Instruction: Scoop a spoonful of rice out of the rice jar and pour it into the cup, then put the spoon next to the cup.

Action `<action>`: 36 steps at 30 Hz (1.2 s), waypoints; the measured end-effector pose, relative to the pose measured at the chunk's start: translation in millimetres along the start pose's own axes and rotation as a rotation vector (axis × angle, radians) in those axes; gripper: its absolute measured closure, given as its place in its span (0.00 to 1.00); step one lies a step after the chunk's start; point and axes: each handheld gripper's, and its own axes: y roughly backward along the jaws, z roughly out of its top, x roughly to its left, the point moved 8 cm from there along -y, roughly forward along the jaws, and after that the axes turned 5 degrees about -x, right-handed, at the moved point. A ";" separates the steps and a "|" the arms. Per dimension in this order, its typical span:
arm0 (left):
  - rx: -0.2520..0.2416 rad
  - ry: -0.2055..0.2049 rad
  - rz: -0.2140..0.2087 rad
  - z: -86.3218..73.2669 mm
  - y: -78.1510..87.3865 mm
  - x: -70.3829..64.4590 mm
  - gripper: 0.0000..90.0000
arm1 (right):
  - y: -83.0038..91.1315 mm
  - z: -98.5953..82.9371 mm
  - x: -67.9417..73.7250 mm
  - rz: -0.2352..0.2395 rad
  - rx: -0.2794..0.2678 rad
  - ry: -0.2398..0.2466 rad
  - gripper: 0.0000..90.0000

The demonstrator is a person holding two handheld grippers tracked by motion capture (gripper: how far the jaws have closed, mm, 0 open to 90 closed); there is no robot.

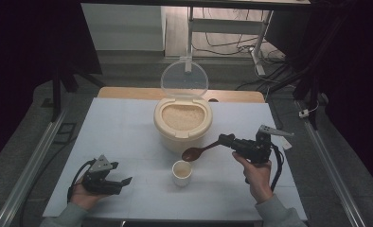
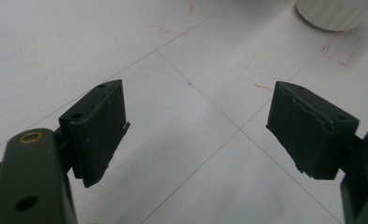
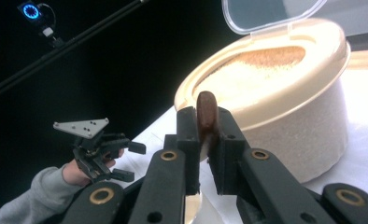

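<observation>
High view: right gripper (image 1: 227,140) fingers clamp the wooden spoon (image 1: 199,151), bowl over the cup (image 1: 182,172) near the rice container (image 1: 183,122). Probably tipping, so roll slowly. Left gripper (image 1: 120,182) fingers wide, idle.

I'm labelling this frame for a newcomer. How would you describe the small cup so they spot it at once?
Start at the big cream rice container with its clear lid up, mid-table. Just in front of it stands the small white cup, under the brown spoon. It is the only low, open, lidless vessel.
</observation>
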 end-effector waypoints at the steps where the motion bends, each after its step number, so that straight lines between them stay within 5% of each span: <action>1: -0.001 0.000 0.001 -0.1 0.1 0.0 0.22 | 1.0 1.2 0.7 0.000 0.000 0.004 0.92; 14: -0.002 -0.004 0.001 1.0 -0.1 -0.1 0.22 | 27.3 18.9 1.9 -0.021 0.038 0.048 0.92; 22: 0.000 -0.007 0.002 1.6 -1.0 -0.9 0.22 | 37.2 20.1 -1.2 -0.022 0.067 0.035 0.92; 27: -0.001 -0.004 0.003 1.5 -0.7 -0.3 0.22 | 39.0 16.6 -6.6 -0.016 0.129 0.008 0.92; 36: -0.001 -0.001 0.003 1.7 -0.9 -1.0 0.22 | 26.6 -7.7 -3.0 0.046 0.330 -0.017 0.92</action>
